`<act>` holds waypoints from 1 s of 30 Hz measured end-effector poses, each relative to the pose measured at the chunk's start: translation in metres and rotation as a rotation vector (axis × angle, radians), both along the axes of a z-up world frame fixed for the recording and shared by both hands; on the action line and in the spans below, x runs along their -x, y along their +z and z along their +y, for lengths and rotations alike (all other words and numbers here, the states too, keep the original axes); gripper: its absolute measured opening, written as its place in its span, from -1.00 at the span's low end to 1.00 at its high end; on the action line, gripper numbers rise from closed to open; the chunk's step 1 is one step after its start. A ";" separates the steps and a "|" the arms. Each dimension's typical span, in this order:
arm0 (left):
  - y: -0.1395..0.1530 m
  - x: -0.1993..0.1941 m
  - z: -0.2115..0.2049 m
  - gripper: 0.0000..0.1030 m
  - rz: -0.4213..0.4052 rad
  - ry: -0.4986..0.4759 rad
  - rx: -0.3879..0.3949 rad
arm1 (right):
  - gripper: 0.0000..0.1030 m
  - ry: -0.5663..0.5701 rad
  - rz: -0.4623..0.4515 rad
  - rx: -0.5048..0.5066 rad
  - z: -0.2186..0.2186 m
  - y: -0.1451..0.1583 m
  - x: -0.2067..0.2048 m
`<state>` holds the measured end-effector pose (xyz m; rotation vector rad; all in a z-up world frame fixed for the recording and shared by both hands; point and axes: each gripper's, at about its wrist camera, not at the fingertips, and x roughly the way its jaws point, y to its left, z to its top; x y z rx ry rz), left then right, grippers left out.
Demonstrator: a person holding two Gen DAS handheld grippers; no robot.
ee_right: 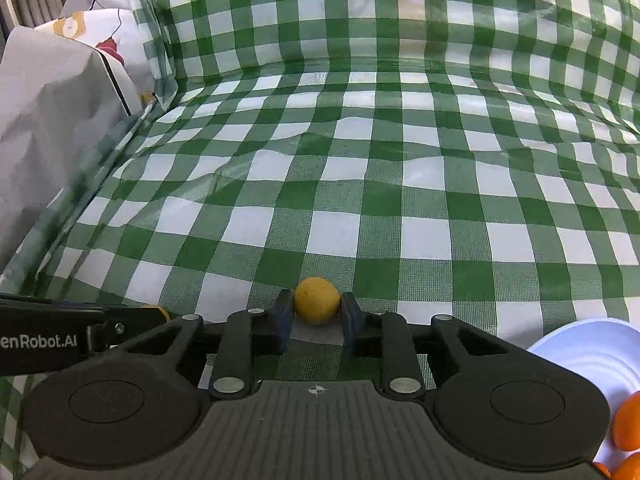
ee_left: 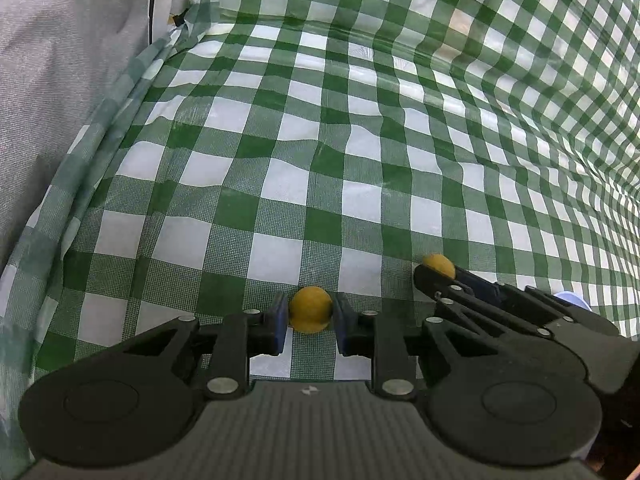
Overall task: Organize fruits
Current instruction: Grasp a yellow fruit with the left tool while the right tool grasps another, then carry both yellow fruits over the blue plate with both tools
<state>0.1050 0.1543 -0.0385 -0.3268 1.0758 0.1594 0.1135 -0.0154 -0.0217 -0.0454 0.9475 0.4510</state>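
white plate [ee_right: 592,344]: cut off by right edge, barely peeks out in left view | orange fruits [ee_right: 628,420]: cropped at lower right corner, count unclear | left gripper's yellow fruit [ee_right: 157,311]: mostly hidden in right view | grey cloth's [ee_right: 52,92] print: partly cut off

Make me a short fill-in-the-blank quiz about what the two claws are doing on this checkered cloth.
1. The left claw grips a small round ____ fruit.
2. The right claw is shut on a similar yellow fruit, so ____ claws are loaded.
3. The white plate at the right holds ____ fruits.

Missing words: yellow; both; orange
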 end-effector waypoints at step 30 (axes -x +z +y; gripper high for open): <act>0.080 0.103 -0.079 -0.50 -0.325 -0.229 -0.069 | -0.49 -0.147 -0.235 -0.068 -0.155 0.130 0.123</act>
